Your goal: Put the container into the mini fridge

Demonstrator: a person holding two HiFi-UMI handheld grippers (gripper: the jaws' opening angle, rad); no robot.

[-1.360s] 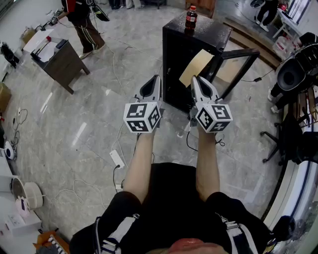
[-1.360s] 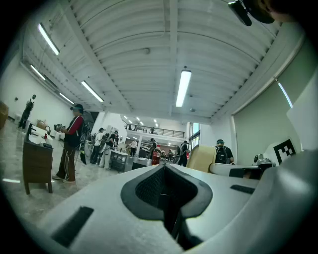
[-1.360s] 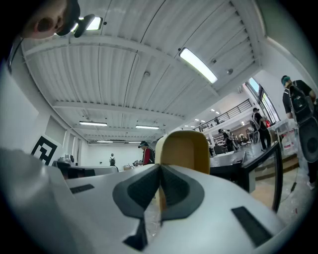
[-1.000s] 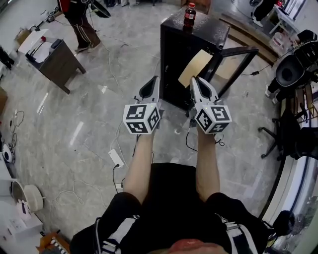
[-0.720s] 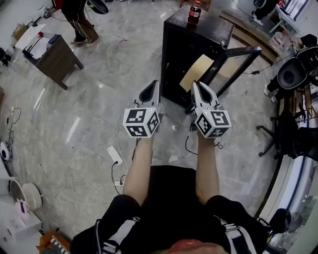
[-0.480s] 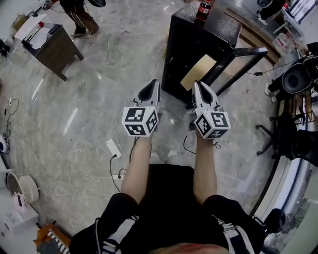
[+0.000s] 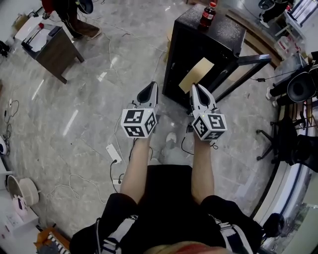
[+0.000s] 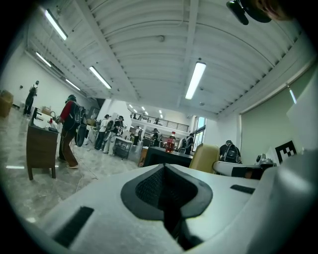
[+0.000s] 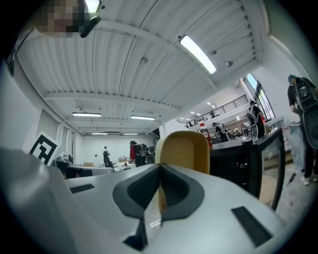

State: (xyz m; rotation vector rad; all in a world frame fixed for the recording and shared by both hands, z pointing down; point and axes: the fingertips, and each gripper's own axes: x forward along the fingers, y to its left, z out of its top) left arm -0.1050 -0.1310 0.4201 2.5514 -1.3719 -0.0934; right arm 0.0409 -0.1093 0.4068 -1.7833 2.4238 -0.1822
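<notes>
A black mini fridge (image 7: 198, 47) stands on the floor ahead with its glass door (image 7: 244, 68) swung open to the right. My right gripper (image 7: 198, 90) is shut on the edge of a flat tan container (image 7: 196, 75), held upright in front of the fridge. In the right gripper view the container (image 9: 183, 149) rises from between the closed jaws of the right gripper (image 9: 159, 191), with the fridge (image 9: 232, 162) behind it. My left gripper (image 7: 148, 92) is shut and empty, level with the right one. The left gripper view shows the left gripper (image 8: 166, 191), the fridge (image 8: 165, 157) and the container (image 8: 204, 158).
A cola bottle (image 7: 208, 15) stands on top of the fridge. A brown desk (image 7: 52, 47) and a person (image 7: 72, 17) are at the far left. Cables and a power strip (image 7: 114, 153) lie on the marble floor. Office chairs (image 7: 288, 141) crowd the right side.
The head view has shifted: the fridge now sits further right and the desk nearer the upper left. Both grippers have kept their side-by-side pose, and the container stays in the right one.
</notes>
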